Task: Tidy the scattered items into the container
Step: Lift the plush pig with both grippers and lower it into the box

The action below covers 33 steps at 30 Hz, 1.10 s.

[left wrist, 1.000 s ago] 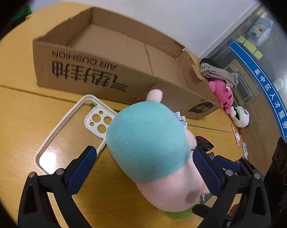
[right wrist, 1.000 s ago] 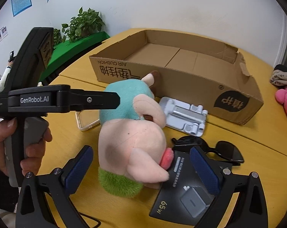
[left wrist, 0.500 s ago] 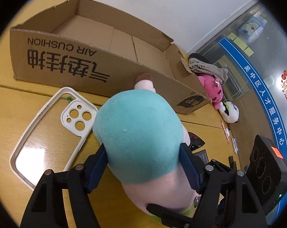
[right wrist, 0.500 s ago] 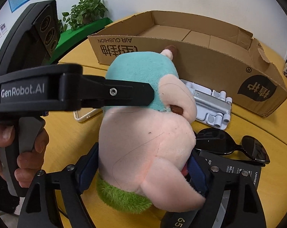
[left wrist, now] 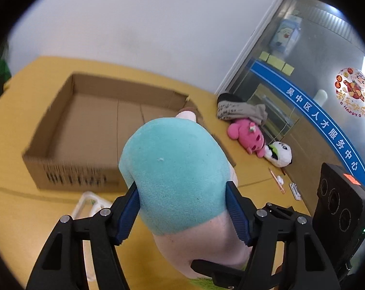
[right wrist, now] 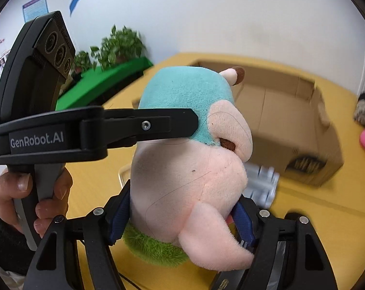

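Observation:
A plush toy (left wrist: pixel 177 176) with a teal back, pink belly and green base is held by both grippers, lifted above the yellow table. My left gripper (left wrist: pixel 182 207) is shut on its teal upper body. My right gripper (right wrist: pixel 180 215) is shut on its pink lower body (right wrist: pixel 187 176); the left gripper's finger (right wrist: pixel 139 125) crosses the toy there. The open cardboard box (left wrist: pixel 90 125) lies beyond the toy and shows no items inside; it also shows in the right wrist view (right wrist: pixel 286 125).
A white phone case (left wrist: pixel 88 203) and a grey plastic stand (right wrist: pixel 262 186) lie on the table (left wrist: pixel 8 217) in front of the box. A pink plush (left wrist: pixel 247 135), a white plush (left wrist: pixel 279 154) and a folded cloth (left wrist: pixel 240 111) lie at the right. A green-covered table with plants (right wrist: pixel 110 72) stands behind.
Both grippers closed on the plush toy and lifted it off the table. The box now sits lower and farther off in both views.

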Tool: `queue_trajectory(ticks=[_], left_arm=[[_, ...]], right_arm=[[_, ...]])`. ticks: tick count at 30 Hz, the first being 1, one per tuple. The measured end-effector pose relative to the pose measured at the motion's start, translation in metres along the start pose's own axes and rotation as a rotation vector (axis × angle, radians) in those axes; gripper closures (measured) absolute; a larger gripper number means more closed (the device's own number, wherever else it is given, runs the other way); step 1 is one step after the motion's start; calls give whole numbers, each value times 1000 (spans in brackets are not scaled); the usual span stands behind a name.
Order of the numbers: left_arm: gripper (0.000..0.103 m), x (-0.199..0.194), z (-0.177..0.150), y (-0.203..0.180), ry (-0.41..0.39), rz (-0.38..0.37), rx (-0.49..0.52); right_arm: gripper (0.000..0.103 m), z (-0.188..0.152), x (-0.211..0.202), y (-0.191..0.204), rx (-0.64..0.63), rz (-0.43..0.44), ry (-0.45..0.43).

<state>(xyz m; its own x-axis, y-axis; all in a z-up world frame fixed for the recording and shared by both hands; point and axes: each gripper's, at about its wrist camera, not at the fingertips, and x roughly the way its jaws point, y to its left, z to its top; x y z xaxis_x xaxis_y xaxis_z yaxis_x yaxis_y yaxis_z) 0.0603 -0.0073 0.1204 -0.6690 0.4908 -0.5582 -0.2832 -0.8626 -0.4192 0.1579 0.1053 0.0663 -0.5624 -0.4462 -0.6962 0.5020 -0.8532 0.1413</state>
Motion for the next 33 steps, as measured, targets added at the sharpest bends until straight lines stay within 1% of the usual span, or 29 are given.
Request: queue_trajectory(ticks=[2,6,9,13,16,20,22,25,27,29,33], left_arm=[[37,-12,26,-7,-30,-2,35],[37,-41,77,-22,-120,0,109],[37,-58,119,-31,-157,10,153],[38,-74,172,-47,-185,22,221],[38,-84,210,-56,-205,31,265],[38,-87,255,-58,-208,53,301],[38,-82,275,-51,-186,65,301],[38,-68,299,-35,-160,96,297],[38,-55,312,-18,-145,107,277],[38,-42,321,-2,-129,112,258],[38,-8,333,37,-80,124,206]], right_arm=[[25,22,-11,4,-17,-10,-35],[25,70,-41,14,-67,-27,-130],[25,105,-58,18,-92,-31,-187],[26,156,-79,15,-86,-15,-256],[26,193,-94,13,-76,-23,-298],[26,243,-103,8,-56,-13,-327],[26,265,-99,4,-38,-1,-321],[26,293,-82,-6,3,38,-293],[26,311,-65,-18,30,61,-276],[27,327,-45,-29,40,65,-263],[27,346,3,-43,59,78,-225]])
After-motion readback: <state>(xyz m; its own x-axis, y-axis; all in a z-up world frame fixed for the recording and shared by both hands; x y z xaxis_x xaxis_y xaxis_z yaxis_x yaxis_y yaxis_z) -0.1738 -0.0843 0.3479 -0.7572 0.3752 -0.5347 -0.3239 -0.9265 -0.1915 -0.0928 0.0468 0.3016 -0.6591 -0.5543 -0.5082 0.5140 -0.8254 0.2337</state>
